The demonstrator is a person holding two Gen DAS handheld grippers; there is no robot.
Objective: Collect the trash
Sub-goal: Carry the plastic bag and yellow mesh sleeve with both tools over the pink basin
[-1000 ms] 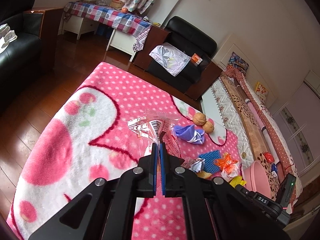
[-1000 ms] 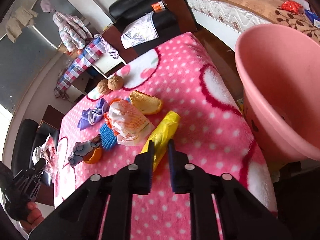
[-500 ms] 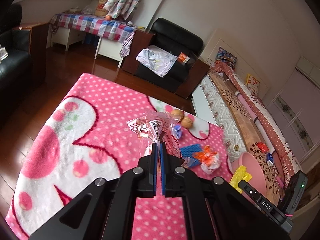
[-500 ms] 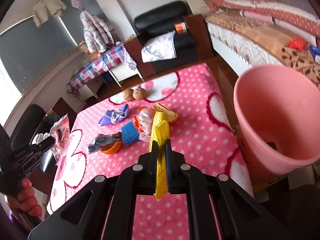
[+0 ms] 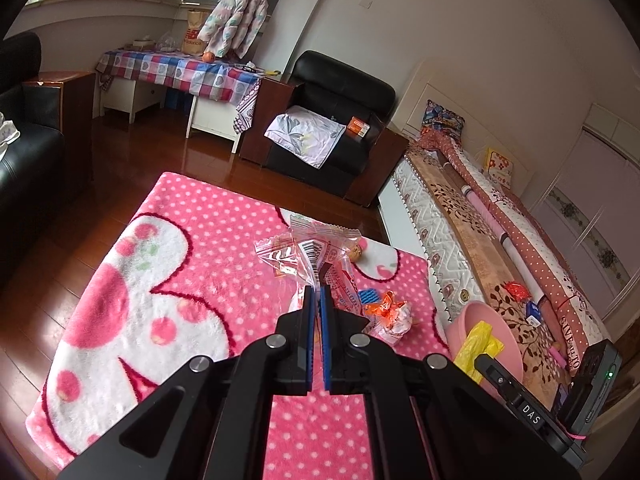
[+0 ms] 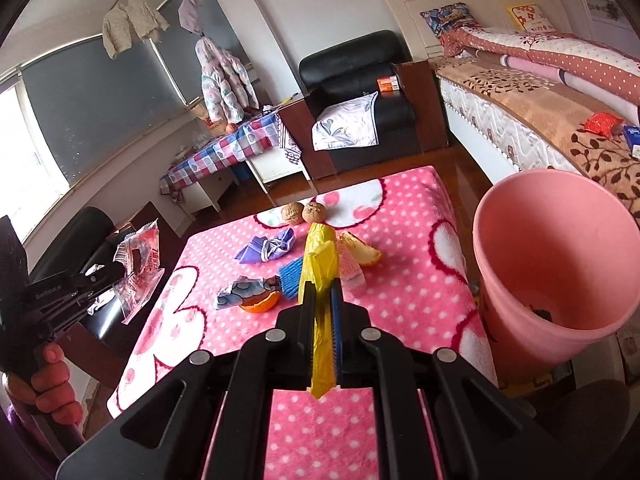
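A pink dotted blanket [image 6: 408, 216] covers the bench, with the bed [image 6: 532, 108] beyond it. A pink bin [image 6: 560, 264] stands at the bench's right edge, something dark lying at its bottom. On the blanket lie a purple wrapper [image 6: 268, 248], a blue scrap [image 6: 290, 276], an orange peel [image 6: 260, 304], a bread piece [image 6: 360, 252] and two walnuts [image 6: 302, 213]. The right gripper [image 6: 322, 304] has its jaws pinching a yellow bag [image 6: 320, 264], lifted above the blanket, left of the bin. The left gripper [image 5: 316, 300] has its jaws pressed on a clear red-printed wrapper [image 5: 308, 252], held up in the air over the blanket.
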